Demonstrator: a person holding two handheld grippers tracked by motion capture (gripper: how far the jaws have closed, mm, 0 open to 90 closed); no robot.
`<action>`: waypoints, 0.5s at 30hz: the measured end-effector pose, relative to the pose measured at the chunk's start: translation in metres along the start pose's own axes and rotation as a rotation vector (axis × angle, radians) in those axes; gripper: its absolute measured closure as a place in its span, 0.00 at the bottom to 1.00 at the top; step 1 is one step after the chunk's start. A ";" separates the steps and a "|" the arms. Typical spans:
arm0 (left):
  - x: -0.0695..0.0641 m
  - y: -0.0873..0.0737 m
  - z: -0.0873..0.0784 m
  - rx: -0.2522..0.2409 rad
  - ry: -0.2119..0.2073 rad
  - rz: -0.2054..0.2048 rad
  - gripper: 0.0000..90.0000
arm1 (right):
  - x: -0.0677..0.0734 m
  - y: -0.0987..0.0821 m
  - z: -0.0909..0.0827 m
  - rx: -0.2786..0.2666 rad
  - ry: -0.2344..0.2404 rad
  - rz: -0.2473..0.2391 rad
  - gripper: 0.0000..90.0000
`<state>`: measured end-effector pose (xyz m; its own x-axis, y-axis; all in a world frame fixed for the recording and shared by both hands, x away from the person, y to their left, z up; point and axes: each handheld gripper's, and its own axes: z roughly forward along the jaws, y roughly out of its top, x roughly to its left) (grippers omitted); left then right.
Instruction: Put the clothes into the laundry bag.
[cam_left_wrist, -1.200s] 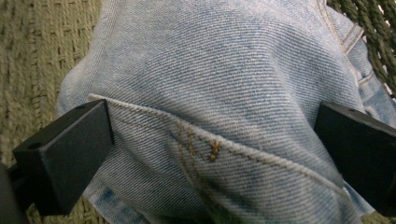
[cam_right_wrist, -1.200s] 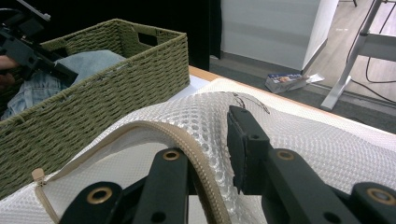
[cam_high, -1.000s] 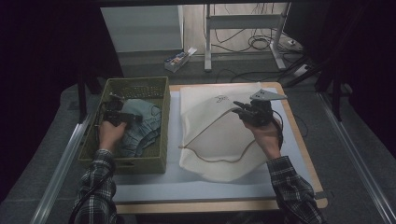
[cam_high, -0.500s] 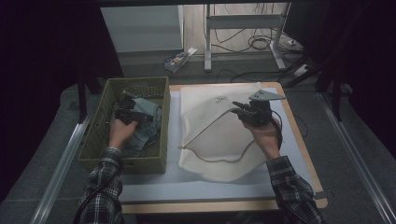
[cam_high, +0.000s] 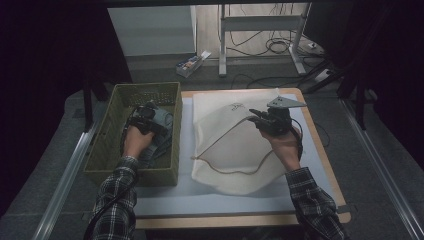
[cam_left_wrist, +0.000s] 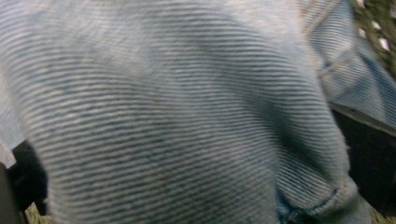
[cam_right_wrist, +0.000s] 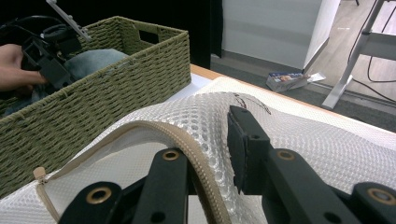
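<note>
A woven green basket (cam_high: 134, 175) stands at the table's left with blue denim clothing (cam_high: 164, 121) in it. My left gripper (cam_high: 145, 115) is down inside the basket against the denim (cam_left_wrist: 177, 116), which presses close to its camera and hides the jaws. A white mesh bag (cam_high: 230, 150) with a tan zipper (cam_right_wrist: 154, 130) lies on the table's middle. My right gripper (cam_high: 257, 116) is shut on the bag's zipper edge and holds it raised, so the opening gapes toward the basket (cam_right_wrist: 107, 93). The left gripper (cam_right_wrist: 46, 51) also appears over the basket in the right gripper view.
The bag rests on a pale mat over a wooden table top (cam_high: 322, 155). On the floor behind lie a small box (cam_high: 192, 62) and cables, beside a desk frame (cam_high: 260, 25). Metal rails run along both sides of the table.
My left hand has moved right and a little farther back inside the basket, onto the denim. The right gripper and the lifted bag edge have stayed put.
</note>
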<state>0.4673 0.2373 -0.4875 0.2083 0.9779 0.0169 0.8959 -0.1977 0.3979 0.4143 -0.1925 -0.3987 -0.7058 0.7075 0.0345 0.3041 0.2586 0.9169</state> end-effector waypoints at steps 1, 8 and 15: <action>0.003 -0.001 0.000 -0.002 -0.005 -0.014 0.00 | 0.000 0.000 0.000 0.000 0.000 0.001 0.83; 0.031 -0.011 -0.003 -0.009 -0.020 -0.112 0.00 | -0.001 -0.001 0.000 0.001 -0.002 0.001 0.83; 0.048 -0.020 0.007 0.028 -0.160 -0.233 0.00 | -0.001 -0.001 0.000 0.005 -0.004 0.001 0.83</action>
<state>0.4620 0.2876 -0.5009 0.0531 0.9745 -0.2180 0.9368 0.0270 0.3488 0.4150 -0.1937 -0.4001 -0.7030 0.7104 0.0340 0.3078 0.2608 0.9150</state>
